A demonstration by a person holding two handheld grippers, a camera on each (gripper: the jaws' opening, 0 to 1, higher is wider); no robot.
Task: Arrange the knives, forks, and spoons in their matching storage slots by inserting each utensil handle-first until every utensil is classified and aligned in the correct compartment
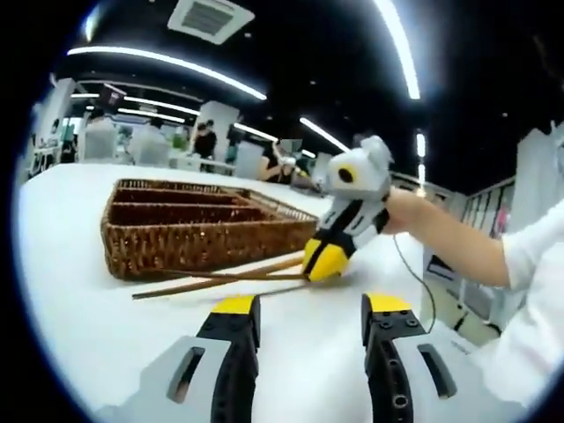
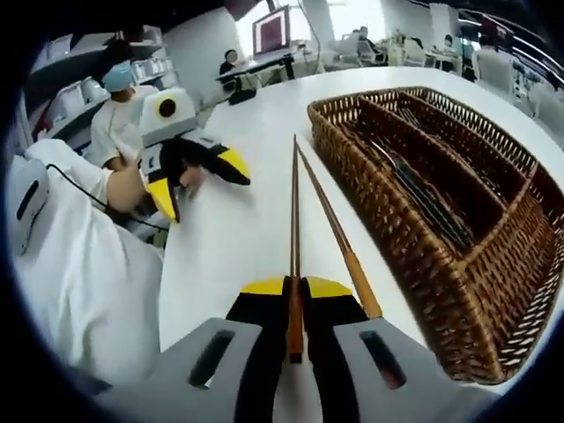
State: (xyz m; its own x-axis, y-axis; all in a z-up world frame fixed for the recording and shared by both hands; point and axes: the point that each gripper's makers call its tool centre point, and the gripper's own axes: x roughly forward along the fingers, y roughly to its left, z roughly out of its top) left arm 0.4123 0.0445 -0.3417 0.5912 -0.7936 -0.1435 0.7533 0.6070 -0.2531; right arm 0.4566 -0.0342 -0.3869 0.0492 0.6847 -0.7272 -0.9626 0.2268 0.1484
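1. Where the right gripper (image 2: 294,289) rises in its own view, its yellow-tipped jaws are pressed onto one wooden chopstick (image 2: 294,229), which runs straight ahead over the white table (image 2: 229,238); the near end sits buried between the jaws.
2. A second chopstick (image 2: 339,236) lies just beside the first, angled toward the wicker tray (image 2: 414,256); whether the two touch at their far tips is hard to tell.
3. Dark metal utensils (image 2: 423,198) lie lengthwise in the tray's middle slot, too blurred to sort into knives, forks or spoons. The tray's near corner is cut off by the picture's edge.
4. From the left gripper view, the left gripper (image 1: 308,308) hangs above the table with its jaws wide apart and nothing between them.
5. That view shows the right gripper (image 1: 324,262) nose-down on the chopsticks (image 1: 220,280) in front of the tray (image 1: 194,238), whose wall hides whatever lies inside.
6. People sit in the background, small and indistinct.
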